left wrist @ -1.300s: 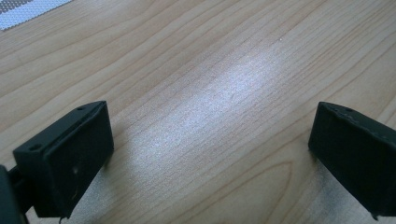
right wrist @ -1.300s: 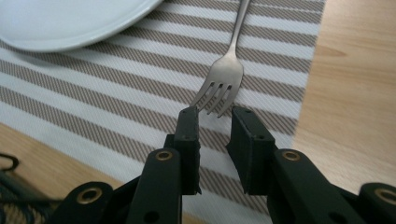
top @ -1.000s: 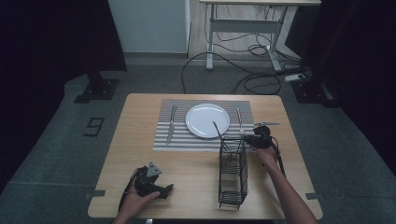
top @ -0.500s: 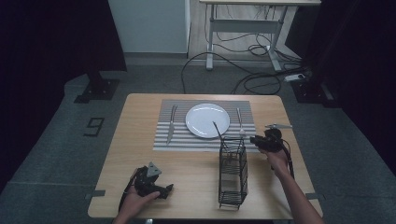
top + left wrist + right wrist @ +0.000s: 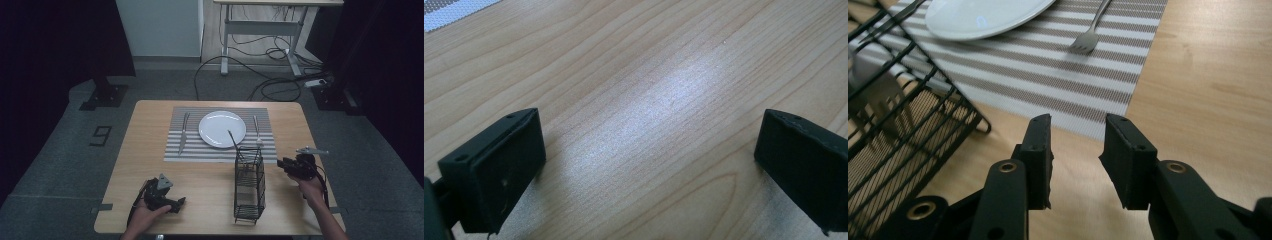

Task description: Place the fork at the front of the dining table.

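Since the earlier frames, the right gripper [image 5: 286, 164] has been drawn back from the black wire rack [image 5: 249, 184] toward the table's right edge, where it is now held apart from the rack. The left gripper [image 5: 176, 203], the rack and the place setting are found where they were.

In the right gripper view, the right gripper [image 5: 1077, 140] is seen with its jaws parted by a narrow gap, and nothing is held between them; bare wood and the mat's edge lie beyond. In the left gripper view, the left gripper [image 5: 649, 155] is spread wide over bare wood, released, with its blocky matt black pads [image 5: 499, 170] well apart.

The table [image 5: 150, 150] is made of pale wood with a visible grain and rounded corners. A woven placemat [image 5: 175, 150] in grey and white stripes is laid at its far middle. A round, glossy white plate [image 5: 222, 128] is set on the mat, with a metal knife [image 5: 183, 132] to its left and a metal fork [image 5: 257, 131] to its right. The rack is a tall open grid of thin wires, just in front of the mat, and a thin utensil [image 5: 232, 139] is seen leaning out of its far end.
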{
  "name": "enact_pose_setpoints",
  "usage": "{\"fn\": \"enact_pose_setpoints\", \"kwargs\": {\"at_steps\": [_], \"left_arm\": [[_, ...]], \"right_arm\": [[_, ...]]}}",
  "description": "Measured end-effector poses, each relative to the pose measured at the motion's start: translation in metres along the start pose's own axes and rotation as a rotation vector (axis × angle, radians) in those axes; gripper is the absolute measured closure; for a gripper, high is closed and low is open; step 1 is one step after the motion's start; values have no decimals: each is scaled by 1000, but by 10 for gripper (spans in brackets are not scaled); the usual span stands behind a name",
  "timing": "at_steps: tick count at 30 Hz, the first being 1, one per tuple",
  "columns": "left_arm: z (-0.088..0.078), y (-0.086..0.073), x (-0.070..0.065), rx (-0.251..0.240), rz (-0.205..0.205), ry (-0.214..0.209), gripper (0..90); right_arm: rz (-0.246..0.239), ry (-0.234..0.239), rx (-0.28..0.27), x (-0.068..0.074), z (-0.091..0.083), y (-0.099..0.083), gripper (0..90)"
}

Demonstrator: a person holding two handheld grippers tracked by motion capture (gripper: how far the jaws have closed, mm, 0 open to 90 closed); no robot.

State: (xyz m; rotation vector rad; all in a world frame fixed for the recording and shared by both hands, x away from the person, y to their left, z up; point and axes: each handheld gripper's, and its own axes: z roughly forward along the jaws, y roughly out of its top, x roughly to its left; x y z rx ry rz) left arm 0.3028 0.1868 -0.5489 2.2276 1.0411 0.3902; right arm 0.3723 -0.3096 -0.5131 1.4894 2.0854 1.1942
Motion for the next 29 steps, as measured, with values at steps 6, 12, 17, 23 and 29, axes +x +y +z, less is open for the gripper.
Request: {"fn": "enact_pose_setpoints", "kwargs": {"at_steps": [6,12,17,23,29], "left_arm": [[0,0,0,0,0,0,0],[0,0,0,0,0,0,0],[0,0,0,0,0,0,0],[0,0,0,0,0,0,0],[0,0,0,0,0,0,0]], "right_arm": [[-18,4,11,1,-12,-17,621],[-20,0,28,-2,-19,-35,614],[-16,-8,48,-5,-19,-48,608],[-17,-15,50,-5,-19,-52,601],[-22,-29,54,-5,-17,-54,562]]}}
